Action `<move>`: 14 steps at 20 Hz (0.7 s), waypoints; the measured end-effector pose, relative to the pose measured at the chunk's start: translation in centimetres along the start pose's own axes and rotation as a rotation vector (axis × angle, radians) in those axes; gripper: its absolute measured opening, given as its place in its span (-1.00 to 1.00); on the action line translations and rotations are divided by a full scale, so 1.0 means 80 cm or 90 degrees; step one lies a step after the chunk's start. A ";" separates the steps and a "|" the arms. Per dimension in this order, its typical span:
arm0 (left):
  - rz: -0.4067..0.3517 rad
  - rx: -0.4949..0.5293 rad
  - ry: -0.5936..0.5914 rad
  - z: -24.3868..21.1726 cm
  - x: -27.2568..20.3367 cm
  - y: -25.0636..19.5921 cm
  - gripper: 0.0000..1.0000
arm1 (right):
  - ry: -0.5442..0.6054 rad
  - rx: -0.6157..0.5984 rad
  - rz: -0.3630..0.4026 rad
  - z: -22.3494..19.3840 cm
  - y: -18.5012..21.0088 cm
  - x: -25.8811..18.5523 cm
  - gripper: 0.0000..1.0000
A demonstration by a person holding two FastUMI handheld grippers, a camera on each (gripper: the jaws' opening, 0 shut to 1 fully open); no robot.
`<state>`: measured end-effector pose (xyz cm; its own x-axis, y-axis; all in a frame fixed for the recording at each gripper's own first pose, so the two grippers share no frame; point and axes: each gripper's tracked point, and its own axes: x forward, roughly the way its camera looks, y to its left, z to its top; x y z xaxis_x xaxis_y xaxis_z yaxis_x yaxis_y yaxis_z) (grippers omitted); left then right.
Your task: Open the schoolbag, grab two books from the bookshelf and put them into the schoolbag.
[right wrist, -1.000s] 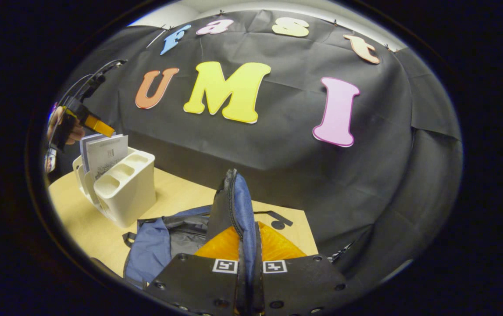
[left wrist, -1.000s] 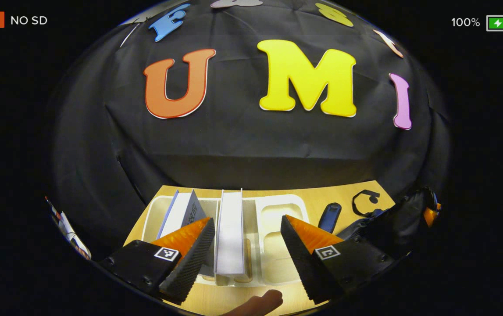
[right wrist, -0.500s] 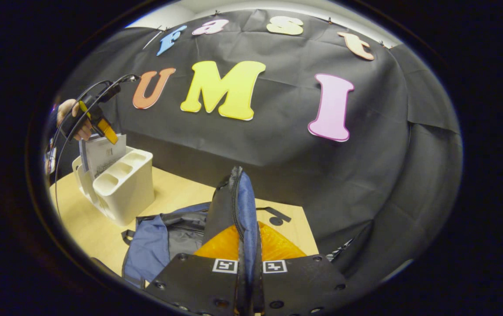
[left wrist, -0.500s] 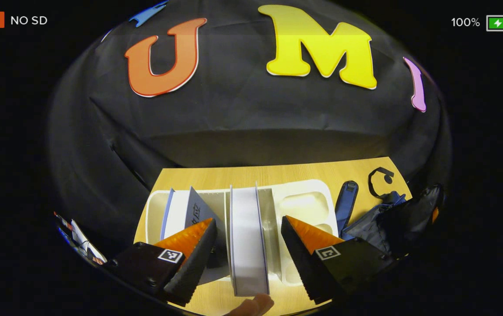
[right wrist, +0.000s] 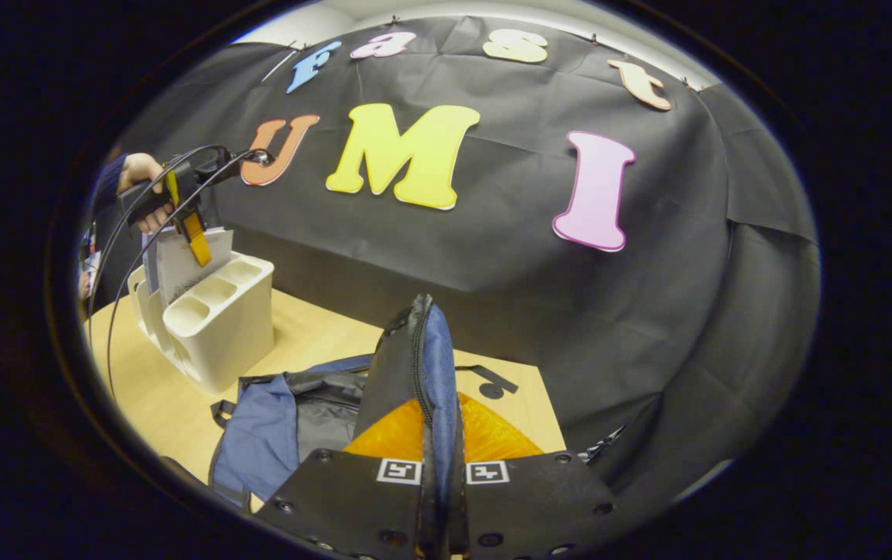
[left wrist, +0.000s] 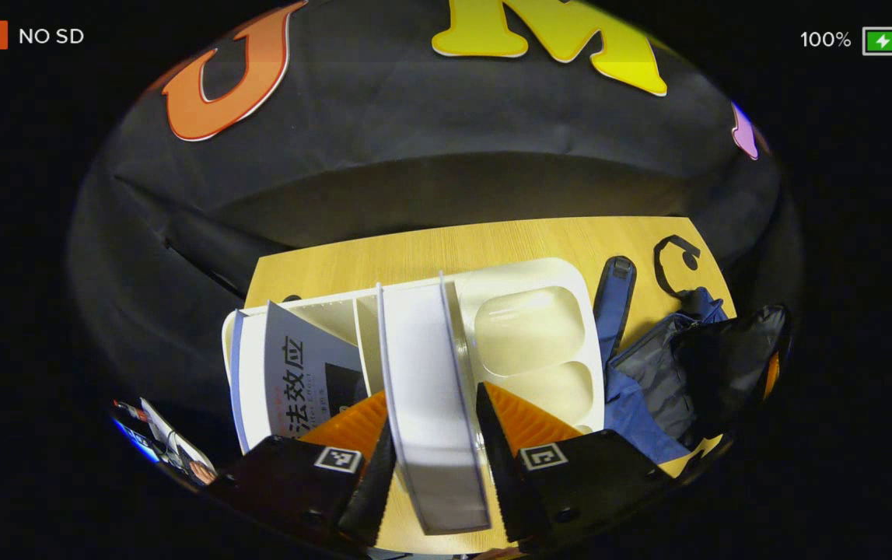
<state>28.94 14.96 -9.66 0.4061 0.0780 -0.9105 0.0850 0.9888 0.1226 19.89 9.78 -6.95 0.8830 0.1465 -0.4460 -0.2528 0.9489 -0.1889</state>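
At the bottom centre of the left gripper view, the left gripper point(left wrist: 434, 459) is seen straddling the top edge of a white book point(left wrist: 430, 389) that stands upright in the cream bookshelf point(left wrist: 539, 272). Over the last second the camera has been tipped downward and brought closer, and the fingers, formerly spread wide, have been narrowed until each lies just beside a face of the book; whether both are already pressing on it cannot be told. A second book point(left wrist: 290, 373) with a printed cover leans in the compartment to the left of the frame. From this closing-in it is judged that the first grasp is about to be completed, with the lift out of the shelf not yet made.

In the lower centre of the right gripper view, the right gripper point(right wrist: 438, 482) is clenched on the raised flap of the blue schoolbag point(right wrist: 263, 435), whose zipped edge is held up between its fingers, so the bag's mouth is kept open on the wooden table point(right wrist: 313, 342). In the upper left of that frame the other gripper and the hand point(right wrist: 138, 175) holding it are seen poised above the shelf. Neither book has yet been placed in the bag.
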 end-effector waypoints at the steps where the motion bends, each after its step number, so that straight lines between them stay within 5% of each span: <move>1: 0.007 0.000 0.002 0.002 -0.002 0.000 0.07 | 0.002 0.000 0.000 -0.001 0.000 0.000 -0.88; 7: 0.015 -0.020 0.004 -0.001 -0.006 0.001 -0.16 | -0.001 0.000 0.004 -0.003 0.002 -0.004 -0.88; 14: 0.024 -0.048 -0.035 0.003 -0.009 0.004 -0.15 | 0.002 0.003 0.010 -0.006 0.008 -0.007 -0.88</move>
<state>28.91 15.22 -8.87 0.4577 0.1097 -0.8823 0.0012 0.9923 0.1240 19.07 10.19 -7.22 0.8774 0.1605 -0.4521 -0.2649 0.9478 -0.1777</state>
